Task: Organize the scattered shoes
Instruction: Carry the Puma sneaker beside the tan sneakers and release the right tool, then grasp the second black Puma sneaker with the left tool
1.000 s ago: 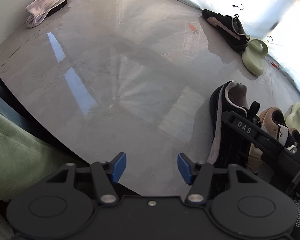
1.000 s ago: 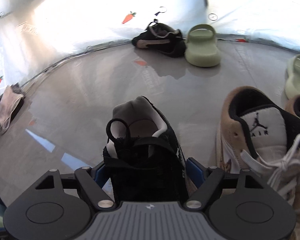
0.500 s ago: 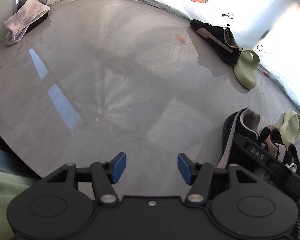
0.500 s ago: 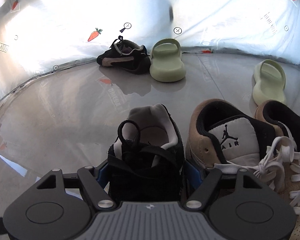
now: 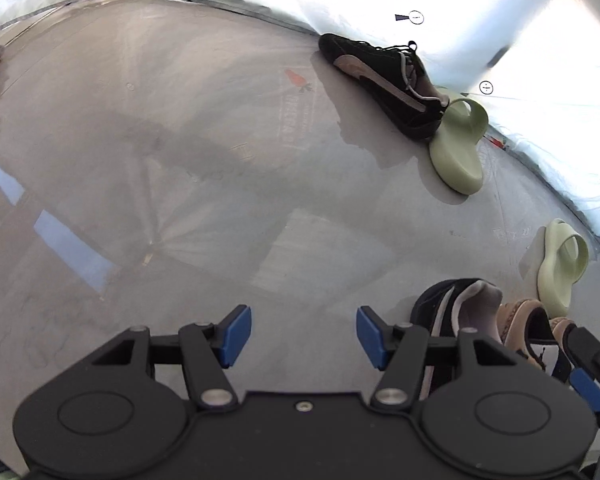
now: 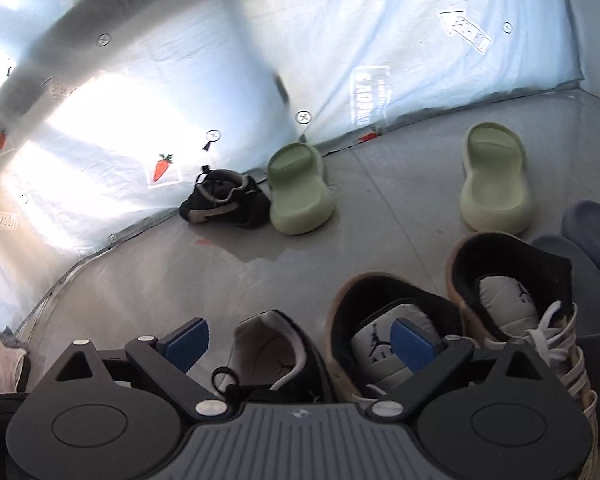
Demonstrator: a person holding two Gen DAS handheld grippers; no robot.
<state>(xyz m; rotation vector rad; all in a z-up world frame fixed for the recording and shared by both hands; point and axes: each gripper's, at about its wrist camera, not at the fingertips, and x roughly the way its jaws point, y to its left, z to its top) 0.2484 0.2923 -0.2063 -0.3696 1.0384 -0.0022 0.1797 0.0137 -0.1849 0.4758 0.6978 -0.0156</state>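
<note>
A black sneaker with a grey lining [image 6: 276,356] stands on the grey floor beside two tan-and-black high-tops [image 6: 392,336] [image 6: 512,292]. My right gripper [image 6: 300,342] hovers above it with its jaws opening; the blue pads stand clear of the shoe. Its matching black sneaker [image 5: 384,80] lies far off by the wall next to a green slide [image 5: 460,148]; a second green slide [image 5: 560,268] is nearer the row. My left gripper [image 5: 304,338] is open over bare floor, left of the row, with nothing between its fingers.
A foil-like sheet with carrot prints [image 6: 162,168] lines the wall around the floor. A pink-grey cloth bundle [image 6: 4,364] lies at the far left. A blue-grey slipper [image 6: 592,232] sits right of the high-tops. Bare floor [image 5: 180,160] spreads ahead of my left gripper.
My right gripper's jaws have spread off the black sneaker, rolled and lifted a little; the shoe now stands by the high-tops. My left gripper has swept sideways toward the far sneaker and slide.
</note>
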